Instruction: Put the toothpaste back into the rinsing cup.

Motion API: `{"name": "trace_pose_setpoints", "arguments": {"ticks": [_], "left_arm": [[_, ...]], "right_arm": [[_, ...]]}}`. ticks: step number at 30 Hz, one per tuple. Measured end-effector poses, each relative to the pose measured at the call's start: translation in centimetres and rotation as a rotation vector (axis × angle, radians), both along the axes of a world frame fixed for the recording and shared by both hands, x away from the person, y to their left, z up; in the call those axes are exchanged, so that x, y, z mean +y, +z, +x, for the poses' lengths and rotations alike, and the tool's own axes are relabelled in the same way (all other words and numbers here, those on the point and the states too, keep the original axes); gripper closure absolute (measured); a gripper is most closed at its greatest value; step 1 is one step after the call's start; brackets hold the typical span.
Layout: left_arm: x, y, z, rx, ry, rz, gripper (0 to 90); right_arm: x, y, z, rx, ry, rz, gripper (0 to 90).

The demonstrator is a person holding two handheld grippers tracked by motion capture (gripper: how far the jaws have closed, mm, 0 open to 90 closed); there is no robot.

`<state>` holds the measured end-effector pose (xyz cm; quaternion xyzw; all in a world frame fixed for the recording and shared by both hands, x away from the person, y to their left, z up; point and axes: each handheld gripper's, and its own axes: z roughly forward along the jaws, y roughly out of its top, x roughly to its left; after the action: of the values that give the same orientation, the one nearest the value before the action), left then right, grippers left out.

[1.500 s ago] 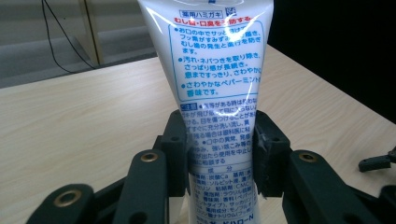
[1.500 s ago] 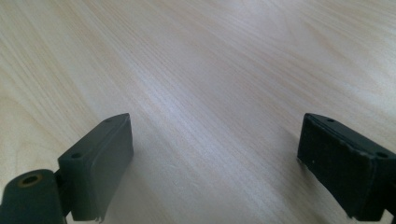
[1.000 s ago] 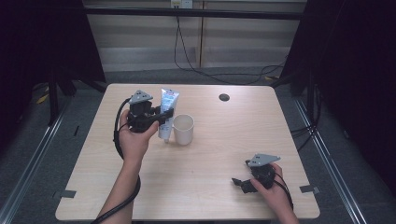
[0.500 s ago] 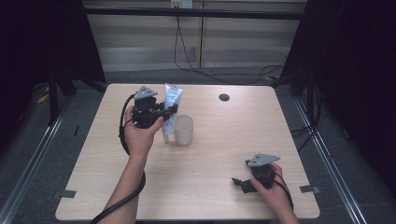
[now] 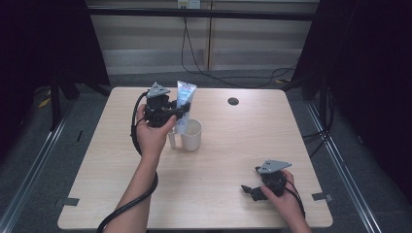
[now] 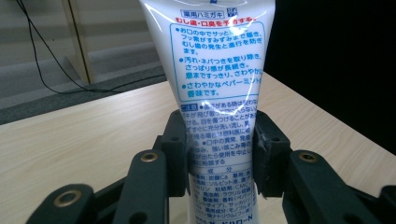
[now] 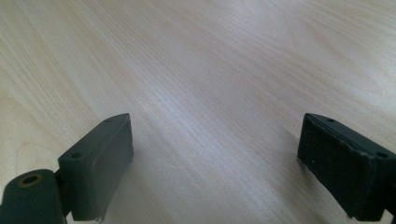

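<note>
A white and blue toothpaste tube [image 5: 185, 99] with printed text stands upright, flat end up, in my left gripper [image 5: 180, 112]. In the left gripper view the jaws are shut on the tube [image 6: 217, 88] around its lower half, my left gripper [image 6: 219, 156] squeezing it from both sides. The tube's lower end hangs at the left rim of a white mug [image 5: 193, 136] near the table's middle; whether it dips inside I cannot tell. My right gripper [image 5: 250, 190] rests low near the table's front right, and in its own view the right gripper [image 7: 215, 158] is open over bare wood.
The light wooden table [image 5: 243, 145] carries a small dark round spot [image 5: 233, 101] at the back right. Tape marks sit by the front corners [image 5: 320, 196]. A cable trails from the left gripper along the forearm [image 5: 131, 204]. Dark floor and rails surround the table.
My left gripper has carried the tube a little to the right and farther back, closer over the mug's rim. The right gripper has stayed where it was.
</note>
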<state>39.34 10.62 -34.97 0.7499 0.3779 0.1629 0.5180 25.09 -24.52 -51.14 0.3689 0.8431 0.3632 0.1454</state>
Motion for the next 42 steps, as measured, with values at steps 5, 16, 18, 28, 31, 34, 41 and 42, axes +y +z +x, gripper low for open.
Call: {"name": "trace_pose_setpoints", "arguments": {"ticks": [5,16,18,28,31,34,41,42], "left_arm": [[0.0,0.0,0.5,0.003,0.002,-0.012,63.2],[-0.6,-0.7,1.2,-0.004,0.018,-0.03,63.1],[-0.8,-0.7,1.3,-0.007,0.019,-0.033,63.0],[-1.5,-1.6,1.7,-0.015,0.023,-0.023,62.7],[-1.6,-2.1,1.9,-0.016,0.021,-0.015,62.7],[-1.6,-2.5,2.1,-0.008,0.023,-0.005,62.7],[-1.9,-2.9,2.2,-0.005,0.026,0.005,62.2],[-1.9,-2.9,2.2,-0.006,0.025,0.006,62.2]], "right_arm": [[0.0,0.0,0.0,0.0,0.0,0.0,9.9],[0.0,0.0,0.0,-0.001,0.0,0.0,10.0],[0.0,0.0,0.0,-0.001,0.0,0.0,10.0],[0.0,0.0,0.0,-0.002,0.001,0.0,10.0],[0.0,0.0,0.0,-0.002,0.001,-0.001,10.0],[0.0,0.0,0.0,-0.002,0.002,-0.002,10.1],[0.0,0.0,0.0,0.0,0.005,-0.001,10.1],[0.0,0.0,0.0,0.0,0.005,-0.001,10.1]]}}
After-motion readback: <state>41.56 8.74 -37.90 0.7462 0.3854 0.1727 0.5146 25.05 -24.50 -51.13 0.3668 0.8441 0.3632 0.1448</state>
